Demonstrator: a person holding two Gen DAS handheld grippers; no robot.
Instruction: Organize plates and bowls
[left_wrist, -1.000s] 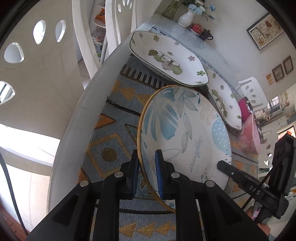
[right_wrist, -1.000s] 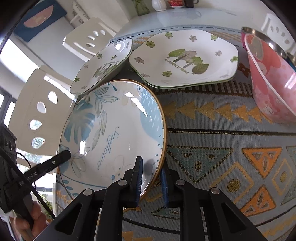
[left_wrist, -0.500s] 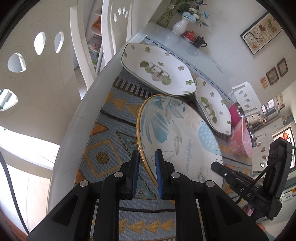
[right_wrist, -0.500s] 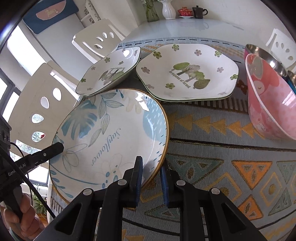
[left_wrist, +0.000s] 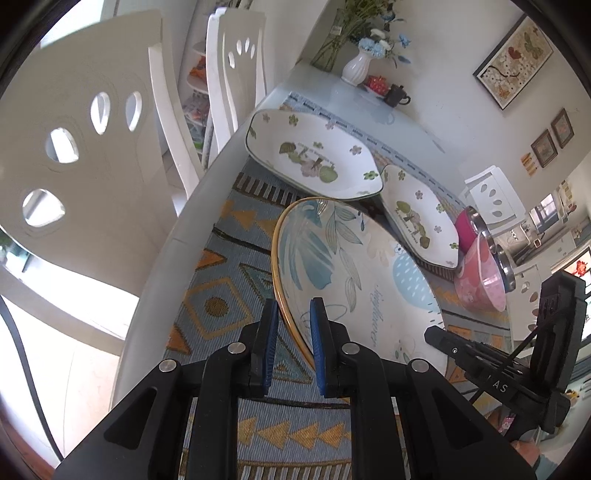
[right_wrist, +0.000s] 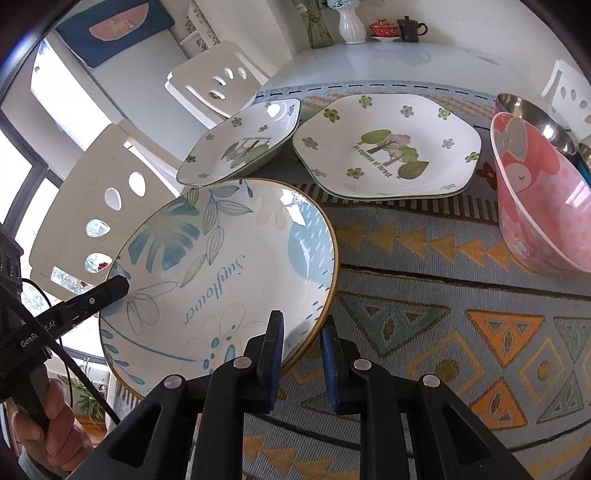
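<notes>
Both grippers, left gripper (left_wrist: 291, 336) and right gripper (right_wrist: 301, 347), clamp the seemingly empty leaf-patterned plate (right_wrist: 221, 273).

A round blue-leaf plate (right_wrist: 221, 273) with a gold rim is tilted above the patterned mat. Behind it lie two white floral plates (right_wrist: 388, 147), one overlapping the other. A pink bowl (right_wrist: 543, 206) leans at right.

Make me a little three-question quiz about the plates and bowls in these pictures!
1. True or false: both grippers pinch the rim of the blue leaf plate.
2. Which word is painted on that plate: A) Sunflower B) Forest C) Rose?
3. Fill in: the pink bowl leans against a ____ bowl.

Key: 1 true, the left gripper and right gripper each clamp the rim. 2 A. 3 metal.
</notes>
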